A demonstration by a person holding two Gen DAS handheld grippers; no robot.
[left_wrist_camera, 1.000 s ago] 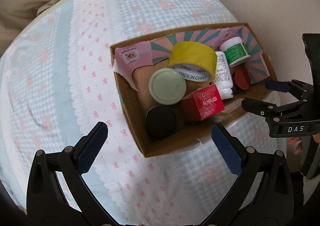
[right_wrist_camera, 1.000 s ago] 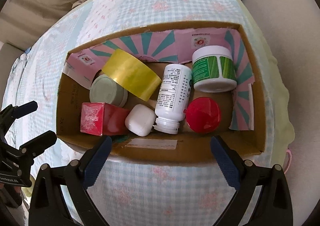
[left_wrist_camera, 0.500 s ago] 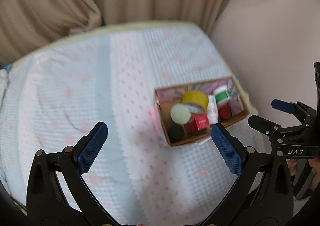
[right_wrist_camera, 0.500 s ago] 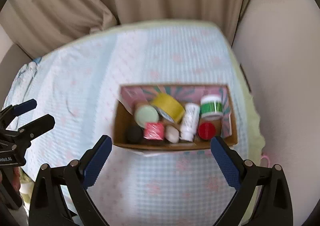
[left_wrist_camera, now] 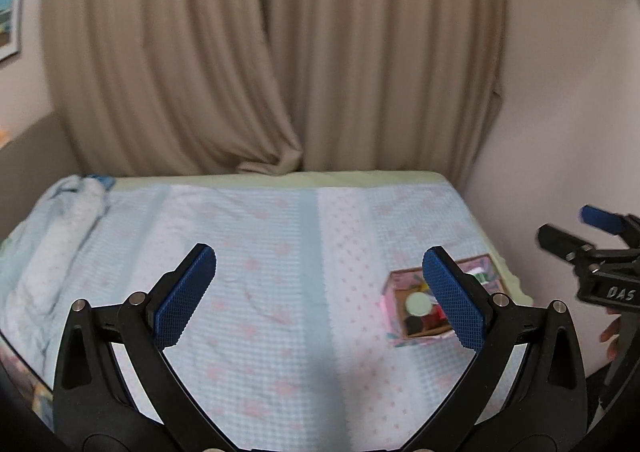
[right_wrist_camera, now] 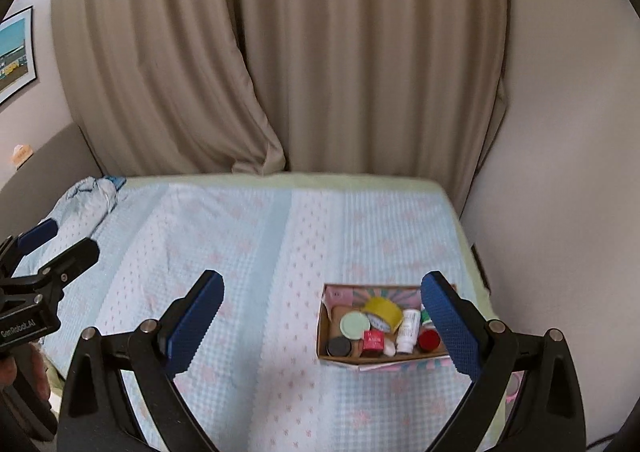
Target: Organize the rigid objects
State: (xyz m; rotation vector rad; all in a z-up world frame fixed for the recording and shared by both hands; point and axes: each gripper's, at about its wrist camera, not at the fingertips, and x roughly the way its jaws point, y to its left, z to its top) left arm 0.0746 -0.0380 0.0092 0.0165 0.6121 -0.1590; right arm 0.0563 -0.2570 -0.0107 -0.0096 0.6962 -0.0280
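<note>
A cardboard box (right_wrist_camera: 322, 326) sits on the bed near its right edge; it also shows in the left wrist view (left_wrist_camera: 394, 292). It holds a yellow tape roll (right_wrist_camera: 382, 311), a pale green lid (right_wrist_camera: 354, 325), a red carton (right_wrist_camera: 373, 341), a white bottle (right_wrist_camera: 408, 331), a red lid (right_wrist_camera: 429, 340), a black lid (right_wrist_camera: 338, 346) and more. My left gripper (left_wrist_camera: 320, 298) is open and empty, far back from the box. My right gripper (right_wrist_camera: 322, 326) is open and empty, also far back. Each gripper shows at the edge of the other's view.
The bed (right_wrist_camera: 248, 252) has a light blue checked cover with pink bows. A crumpled blanket (left_wrist_camera: 48, 236) lies at its left end. Beige curtains (right_wrist_camera: 280, 52) hang behind the bed and a wall (right_wrist_camera: 560, 172) runs along its right side.
Both grippers have pulled far back and up from the box, which now looks small. The curtains and whole bed have come into view. Both stay open and empty.
</note>
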